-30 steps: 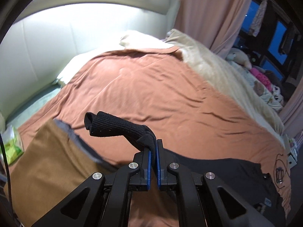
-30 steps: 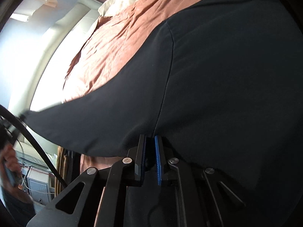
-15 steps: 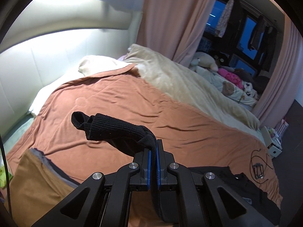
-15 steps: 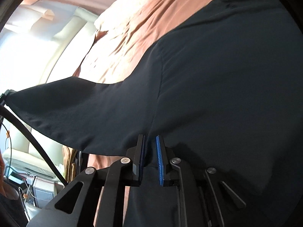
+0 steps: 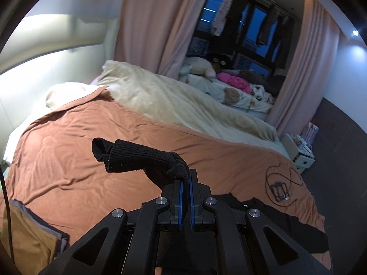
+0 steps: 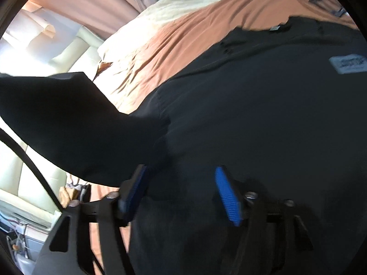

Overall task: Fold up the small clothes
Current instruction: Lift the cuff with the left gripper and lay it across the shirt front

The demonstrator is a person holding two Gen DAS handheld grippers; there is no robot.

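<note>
From the left wrist view, the left gripper is clamped tight on a black garment, with a ribbed cuff bunched above the blue pads and sticking out to the left over the bed, the rest of the dark cloth draping down under the jaws. Beyond it lies the rust-brown bedspread, a cream blanket further back, and a folded tan piece at the lower left edge; a loop of cable rests on the spread to the right. Over to the right wrist view: the right gripper has just been opening and its jaws stand wide apart, blue pads clear, with the black shirt spread on the bed beneath and between them but not pinched. One sleeve is lifted off to the left, pulled taut toward the edge of the frame, and a pale label shows near the collar end. This cloth looks light, limp and thin, so it will sag and slide the moment tension goes; I'd judge the best holds are at seams, the cuff or the shoulder, where the fabric is doubled and less likely to slip out. A pinch in the flat middle would probably just drag a wrinkle.
</note>
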